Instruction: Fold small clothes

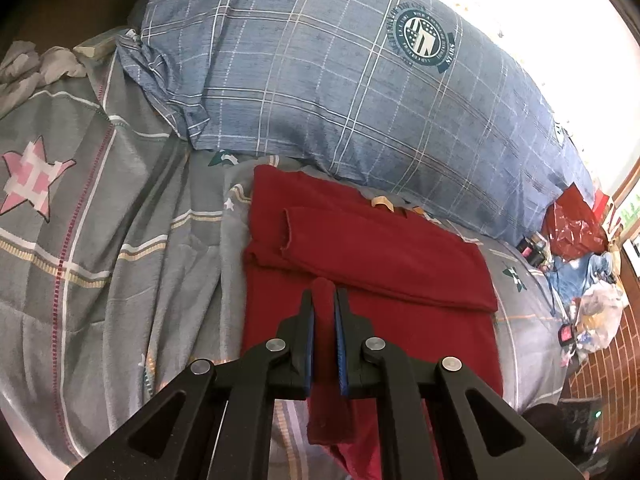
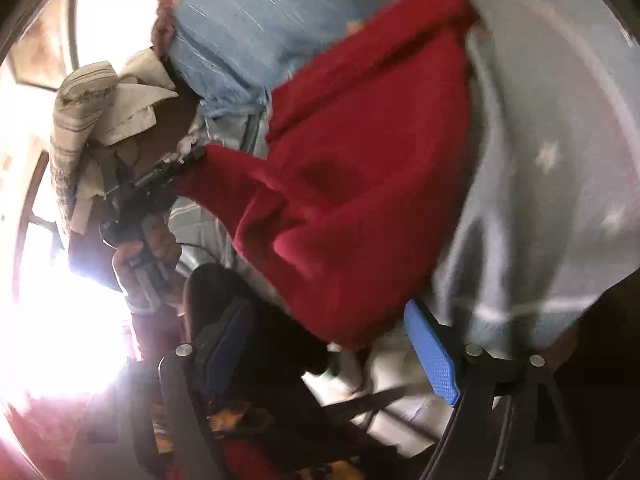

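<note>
Between the blue pads of the left hand-held gripper, a fold of the red garment is pinched, the jaws nearly closed on a narrow ridge of cloth at its near edge; ahead of the fingers the rest of the garment lies on the bed, one sleeve already laid across the body, with the blue plaid pillow just beyond. Right hand-held gripper: jaws wide apart, holding nothing, with the garment's near corner hanging just ahead of the gap; whether cloth touches a pad cannot be told from the blurred view. Risks, as judged: the thin pinch may slip if the left side lifts alone, dropping the edge and undoing the laid sleeve; lifting with one corner unsupported would likely skew the fold; the right jaws may also catch the bed sheet beneath.
</note>
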Motion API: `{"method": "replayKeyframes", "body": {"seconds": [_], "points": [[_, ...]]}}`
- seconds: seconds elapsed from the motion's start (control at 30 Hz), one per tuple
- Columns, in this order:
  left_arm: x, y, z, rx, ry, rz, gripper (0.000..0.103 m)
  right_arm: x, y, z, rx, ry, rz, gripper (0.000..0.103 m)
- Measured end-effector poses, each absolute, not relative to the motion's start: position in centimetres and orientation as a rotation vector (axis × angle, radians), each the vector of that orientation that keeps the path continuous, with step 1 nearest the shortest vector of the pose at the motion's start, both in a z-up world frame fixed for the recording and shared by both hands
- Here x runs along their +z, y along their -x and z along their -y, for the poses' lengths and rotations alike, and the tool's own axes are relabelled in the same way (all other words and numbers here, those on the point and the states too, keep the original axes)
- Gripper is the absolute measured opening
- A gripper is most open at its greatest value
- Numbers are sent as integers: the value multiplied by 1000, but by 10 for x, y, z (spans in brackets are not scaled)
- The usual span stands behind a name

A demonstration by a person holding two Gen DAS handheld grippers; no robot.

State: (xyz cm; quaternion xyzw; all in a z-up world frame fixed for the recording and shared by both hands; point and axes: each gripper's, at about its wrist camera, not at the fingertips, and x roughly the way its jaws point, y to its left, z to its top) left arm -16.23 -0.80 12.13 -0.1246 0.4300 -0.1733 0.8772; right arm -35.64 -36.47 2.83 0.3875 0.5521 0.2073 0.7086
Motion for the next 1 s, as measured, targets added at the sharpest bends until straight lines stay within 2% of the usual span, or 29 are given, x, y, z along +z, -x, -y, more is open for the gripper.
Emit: {"method": "replayKeyframes", "body": {"seconds": [0.2, 0.37, 0.6, 0.9, 0.93, 1.0], "points": [[113, 161, 2, -332, 263, -917, 8, -3, 356, 351, 429, -888, -1323, 77], [108, 160, -2, -317, 275, -927, 8, -5, 360, 358, 369, -874, -1343, 76], [104, 162, -4, -304, 275, -935, 8, -1, 349, 349, 455, -939, -1233, 73], [99, 164, -7, -298, 278, -943, 8, -11, 359, 342, 401, -972, -1248, 74], [99, 164, -7, -295, 279, -945, 8, -10, 357, 339, 410, -973, -1239, 72], [98, 165, -6, -294, 278, -946, 8, -8, 351, 327, 461, -943, -1218, 61]]}}
